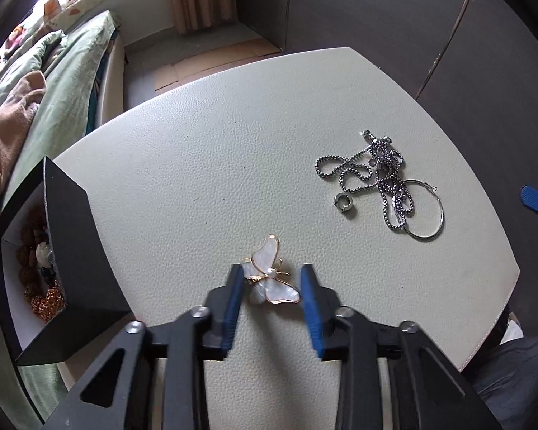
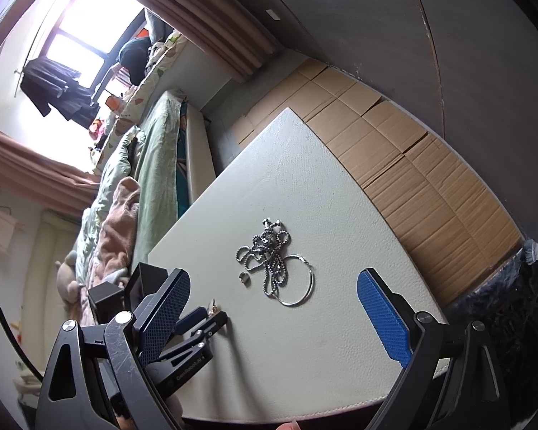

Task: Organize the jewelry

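The left claw (image 1: 270, 279) is low over the pale leather-textured surface (image 1: 204, 165), its two blue-padded fingers spread apart with the butterfly brooch (image 1: 269, 274) lying flat between them; the left pad looks to touch or nearly touch a wing edge, while the right pad stands just beside the other wing without clamping it, so the claw is open around the brooch. The brooch has pearly white wings edged in gold and a small pearl at its middle. To the left, at the surface edge, stands an open black box (image 1: 64, 251) with beads and a gold-coloured chain inside. Farther off to the right lies a tangled silver chain necklace (image 1: 380, 175), partly lying over a thin silver hoop (image 1: 432, 222), with a small silver ring (image 1: 344, 202) just beside the chain. The right claw (image 2: 272, 319) hovers above the near part of the surface with its fingers wide apart and nothing between them, well apart from the necklace pile. A bed with green bedding (image 2: 154, 165) is beside the surface, and cardboard sheets (image 2: 412, 165) cover the floor beyond
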### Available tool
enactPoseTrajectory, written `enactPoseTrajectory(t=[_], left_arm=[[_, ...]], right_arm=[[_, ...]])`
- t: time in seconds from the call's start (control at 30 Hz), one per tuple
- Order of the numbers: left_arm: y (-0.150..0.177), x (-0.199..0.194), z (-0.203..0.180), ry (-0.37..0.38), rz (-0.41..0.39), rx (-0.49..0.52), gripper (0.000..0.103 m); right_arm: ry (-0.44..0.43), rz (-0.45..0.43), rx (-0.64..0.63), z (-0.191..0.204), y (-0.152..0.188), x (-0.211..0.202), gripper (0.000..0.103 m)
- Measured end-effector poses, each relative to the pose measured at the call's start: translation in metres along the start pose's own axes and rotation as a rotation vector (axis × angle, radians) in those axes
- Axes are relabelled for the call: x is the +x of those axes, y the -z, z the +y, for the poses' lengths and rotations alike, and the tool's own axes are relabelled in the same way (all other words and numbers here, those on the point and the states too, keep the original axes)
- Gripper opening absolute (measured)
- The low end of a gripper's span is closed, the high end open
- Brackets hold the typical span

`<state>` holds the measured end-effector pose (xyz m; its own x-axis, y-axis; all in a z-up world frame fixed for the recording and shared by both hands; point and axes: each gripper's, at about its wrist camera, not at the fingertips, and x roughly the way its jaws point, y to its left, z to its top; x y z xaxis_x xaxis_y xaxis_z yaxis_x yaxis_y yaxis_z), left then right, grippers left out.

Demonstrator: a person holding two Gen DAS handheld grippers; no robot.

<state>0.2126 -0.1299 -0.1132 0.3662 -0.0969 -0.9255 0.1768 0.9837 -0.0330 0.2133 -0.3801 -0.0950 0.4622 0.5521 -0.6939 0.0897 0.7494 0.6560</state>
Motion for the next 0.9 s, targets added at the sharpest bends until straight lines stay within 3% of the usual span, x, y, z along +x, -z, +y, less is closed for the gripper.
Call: enactPoseTrajectory(t=[0.03,0.07,0.17,0.33,0.57,0.77,0.87,0.9], left_arm=[[0.0,-0.003,0.001,0.011,-0.009,-0.005,0.024],[-0.002,-0.007,0.003,0.015,-0.016,-0.011,0.01],[-0.006,-0.014,0.008,0.036,-0.035,-0.029,0.004],[-0.01,-0.024,0.019,0.085,-0.056,-0.063,0.001],[-0.017,-0.048,0.037,0.112,-0.134,-0.11,0.001],[-0.019,-0.041,0.045,0.137,-0.111,-0.127,0.001],[-0.019,-0.039,0.046,0.147,-0.101,-0.129,0.001],[-0.019,-0.038,0.046,0.149,-0.095,-0.133,0.001]], right_arm=[[0.008,0.006,-0.006,0.001,0.0,0.004,0.095],[0.016,0.011,-0.016,0.003,0.001,0.008,0.095],[0.044,0.027,-0.04,0.008,0.002,0.022,0.087],[0.054,0.062,-0.044,0.012,0.003,0.045,0.068],[0.098,0.06,-0.075,0.023,-0.003,0.072,0.064],[0.167,0.065,-0.14,0.036,-0.005,0.091,0.053],[0.176,0.091,-0.165,0.039,-0.005,0.1,0.038],[0.174,0.105,-0.166,0.038,-0.004,0.104,0.028]])
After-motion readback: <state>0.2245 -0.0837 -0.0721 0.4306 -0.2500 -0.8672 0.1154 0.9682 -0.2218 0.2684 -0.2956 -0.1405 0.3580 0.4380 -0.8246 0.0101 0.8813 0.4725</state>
